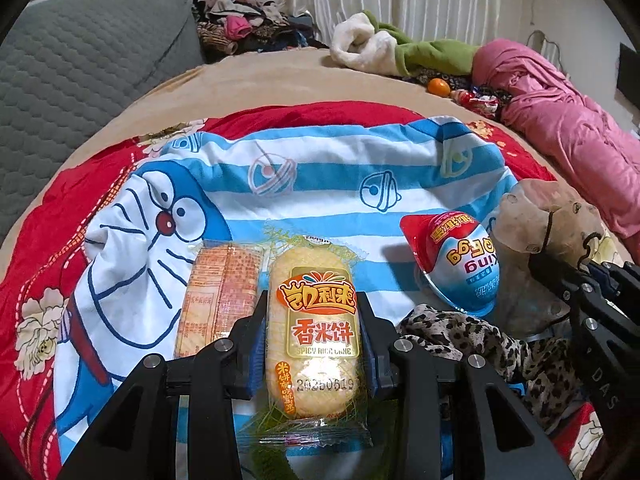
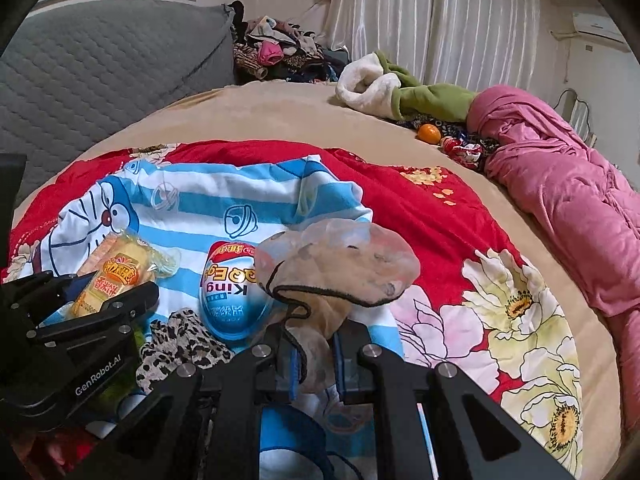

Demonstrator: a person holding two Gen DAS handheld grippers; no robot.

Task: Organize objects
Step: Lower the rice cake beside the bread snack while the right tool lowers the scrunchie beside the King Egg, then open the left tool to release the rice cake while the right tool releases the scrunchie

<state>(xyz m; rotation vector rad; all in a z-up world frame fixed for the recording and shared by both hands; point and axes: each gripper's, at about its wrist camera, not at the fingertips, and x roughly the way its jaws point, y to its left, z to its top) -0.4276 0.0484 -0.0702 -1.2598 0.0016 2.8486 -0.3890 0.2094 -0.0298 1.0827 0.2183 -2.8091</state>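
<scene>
Left gripper: fingers clamped on the rice cake packet, over the Doraemon towel.
Right gripper: fingers clamped on a tan sheer cloth.
Left view only: orange packet beside the rice cake packet.
Both views: King egg on the towel.
Right view only: floral quilt on the bed.

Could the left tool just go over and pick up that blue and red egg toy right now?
Probably not yet. The left tool is shut on the rice cake packet, so it has no free grip. The egg toy lies uncovered on the striped towel, to its right, so the path itself looks free.
</scene>
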